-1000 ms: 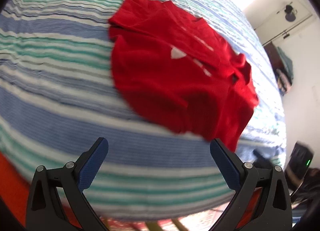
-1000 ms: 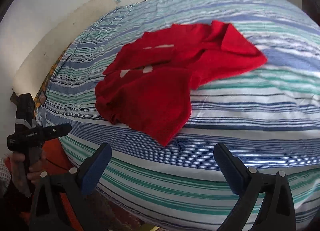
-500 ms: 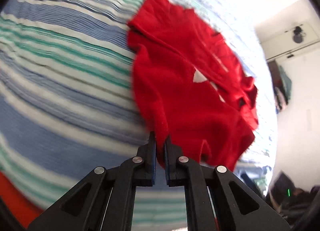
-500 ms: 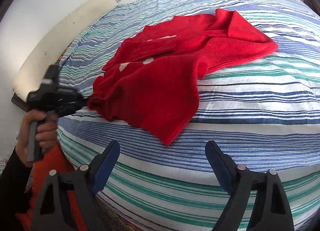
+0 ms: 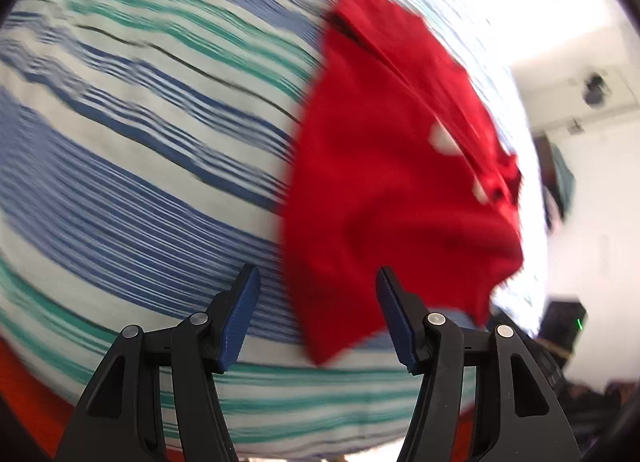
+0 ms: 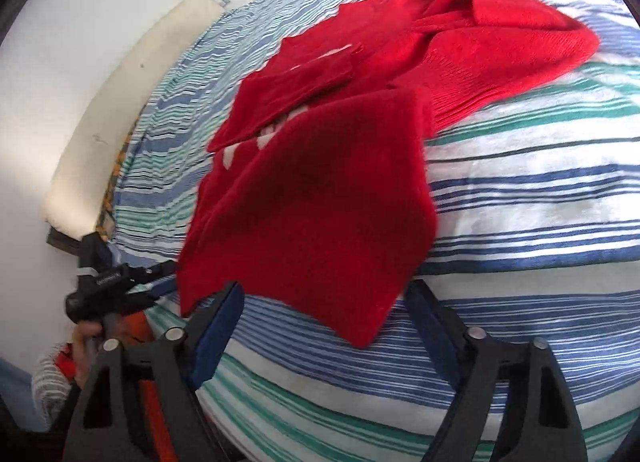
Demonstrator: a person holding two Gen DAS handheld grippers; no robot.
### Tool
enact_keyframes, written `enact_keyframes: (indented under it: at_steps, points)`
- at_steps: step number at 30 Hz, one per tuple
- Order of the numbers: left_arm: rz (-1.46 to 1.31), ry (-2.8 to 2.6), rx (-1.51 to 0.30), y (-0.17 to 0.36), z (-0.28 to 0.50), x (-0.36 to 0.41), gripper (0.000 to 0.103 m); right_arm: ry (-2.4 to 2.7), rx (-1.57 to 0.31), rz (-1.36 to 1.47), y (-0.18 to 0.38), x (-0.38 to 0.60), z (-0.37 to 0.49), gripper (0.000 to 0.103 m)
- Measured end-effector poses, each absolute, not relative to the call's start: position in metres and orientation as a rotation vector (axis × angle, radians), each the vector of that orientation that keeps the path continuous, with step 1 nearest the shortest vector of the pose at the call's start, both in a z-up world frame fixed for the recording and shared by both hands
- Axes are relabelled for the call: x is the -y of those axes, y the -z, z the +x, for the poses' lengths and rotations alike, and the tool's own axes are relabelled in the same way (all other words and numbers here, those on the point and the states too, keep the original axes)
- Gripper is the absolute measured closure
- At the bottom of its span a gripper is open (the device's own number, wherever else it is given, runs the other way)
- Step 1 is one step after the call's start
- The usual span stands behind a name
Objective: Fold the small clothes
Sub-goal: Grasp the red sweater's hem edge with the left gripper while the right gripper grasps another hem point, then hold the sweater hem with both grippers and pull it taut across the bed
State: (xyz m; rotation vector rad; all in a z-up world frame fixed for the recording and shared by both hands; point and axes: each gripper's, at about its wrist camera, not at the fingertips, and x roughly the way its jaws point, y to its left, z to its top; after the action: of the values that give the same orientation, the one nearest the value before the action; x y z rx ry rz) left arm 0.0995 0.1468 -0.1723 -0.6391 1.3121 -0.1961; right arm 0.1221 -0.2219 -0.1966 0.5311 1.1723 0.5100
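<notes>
A small red knitted sweater with white marks lies rumpled on the striped bed cover. In the left wrist view the sweater hangs over the cover, its lower corner between my left gripper's open blue pads. In the right wrist view my right gripper is open, its pads on either side of the sweater's near hem corner. The left gripper also shows there at the sweater's left edge, held by a hand.
A cream headboard cushion runs along the white wall behind the bed. Orange fabric shows below the bed edge. A dark device with a green light sits on the floor at right.
My left gripper, shut on the sweater's edge half a second ago, has opened. My right gripper has moved in to the sweater's near corner. The sweater has been pulled toward the bed edge.
</notes>
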Motion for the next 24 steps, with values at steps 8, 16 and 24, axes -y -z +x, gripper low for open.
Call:
enact_keyframes:
  at_steps: [8, 16, 24]
  points:
    - [-0.544, 0.281, -1.323, 0.143, 0.083, -0.125, 0.099, -0.483, -1.158, 0.469, 0.168, 0.238, 0.114, 0.098]
    - [-0.304, 0.179, -1.458, 0.14, 0.055, -0.119, 0.1, -0.581, -1.235, 0.51, 0.136, 0.246, 0.058, 0.098]
    - [-0.366, 0.137, -1.48, 0.162, 0.052, -0.12, 0.089, -0.472, -1.357, 0.463, 0.179, 0.237, 0.08, 0.096]
